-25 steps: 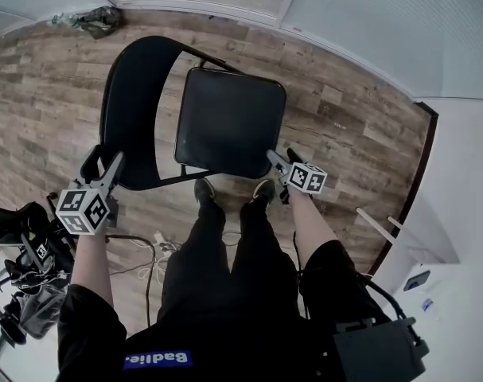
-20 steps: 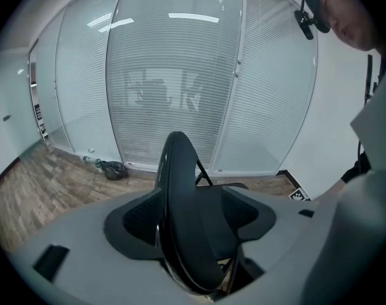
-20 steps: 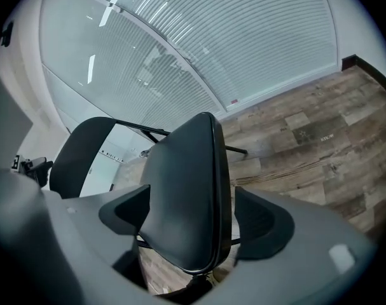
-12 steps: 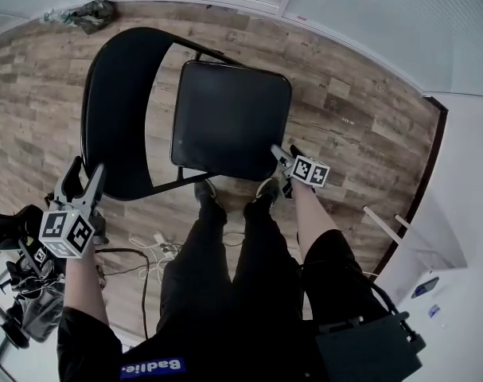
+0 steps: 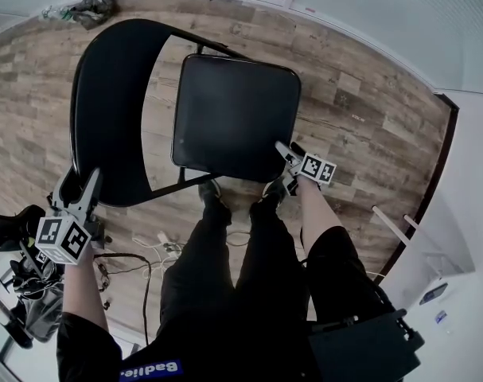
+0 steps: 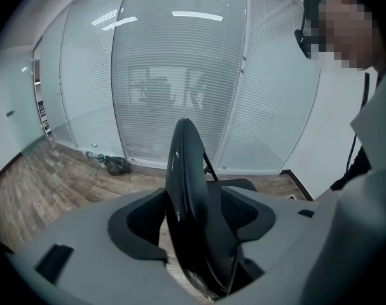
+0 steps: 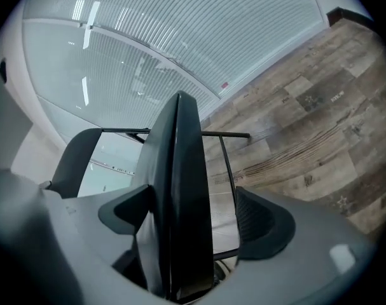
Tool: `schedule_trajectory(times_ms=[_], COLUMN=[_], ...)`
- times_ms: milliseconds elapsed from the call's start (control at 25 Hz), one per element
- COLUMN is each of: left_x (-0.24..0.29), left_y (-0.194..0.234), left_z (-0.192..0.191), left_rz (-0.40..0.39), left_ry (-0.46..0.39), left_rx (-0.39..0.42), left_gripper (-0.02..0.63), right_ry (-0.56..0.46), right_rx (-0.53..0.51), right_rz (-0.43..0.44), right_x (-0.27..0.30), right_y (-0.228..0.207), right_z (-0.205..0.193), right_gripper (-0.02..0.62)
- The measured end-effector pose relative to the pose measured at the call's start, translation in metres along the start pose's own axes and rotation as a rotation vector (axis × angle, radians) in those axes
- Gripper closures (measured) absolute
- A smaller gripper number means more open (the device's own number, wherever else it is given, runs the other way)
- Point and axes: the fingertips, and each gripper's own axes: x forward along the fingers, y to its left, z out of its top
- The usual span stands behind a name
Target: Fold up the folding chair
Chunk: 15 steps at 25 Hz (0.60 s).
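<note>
We count one folding chair [image 5: 235,116], two tools and two shoes [image 5: 212,190] of the person who stands just behind the seat. The chair stands on the wooden floor [image 5: 360,110], not yet folded: its seat lies flat and faces up, and its backrest [image 5: 114,110] is at the left of the seat in the head view. The left tool [image 5: 79,183] is pressed together on the lower edge of the backrest, which fills the gap between its jaws. The right tool [image 5: 284,150] is spread around the near right corner of the seat; one jaw touches the seat edge, and beside the other jaw a strip of floor shows. Compared with one second ago, the left tool is lower and more to the left in the head view, and the backrest reaches there with it. The seat and the right tool are shifted a little to the right. The chair legs are almost all hidden under the seat; we see only some thin frame bars. In both gripper views the gripped part is seen edge-on, and its lower end is cut off.
</note>
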Motion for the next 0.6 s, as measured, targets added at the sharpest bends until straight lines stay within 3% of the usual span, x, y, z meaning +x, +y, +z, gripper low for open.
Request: schedule_trajectory(times_ms=[200, 280, 440, 600], left_x=[0.006, 0.006, 0.006, 0.008], left_y=[0.005, 0.005, 0.003, 0.004], left_z=[0.000, 0.000, 0.001, 0.001], left_rz=[-0.006, -0.007, -0.031, -0.037], left_ry=[-0.044, -0.043, -0.039, -0.044], left_rx=[-0.044, -0.060, -0.092, -0.100], left_gripper=[0.361, 0.402, 0.420, 0.430], right_ry=[-0.001, 0.003, 0.010, -0.011], right_rx=[0.075, 0.099, 0.151, 0.137], right_rz=[0.109, 0.138, 0.198, 0.240], right_x=[0.007, 0.008, 0.011, 0.011], right_y=[0.000, 0.000, 0.003, 0.011], right_z=[-0.003, -0.005, -0.009, -0.005], right_gripper=[0.202, 0.204, 0.210, 0.285])
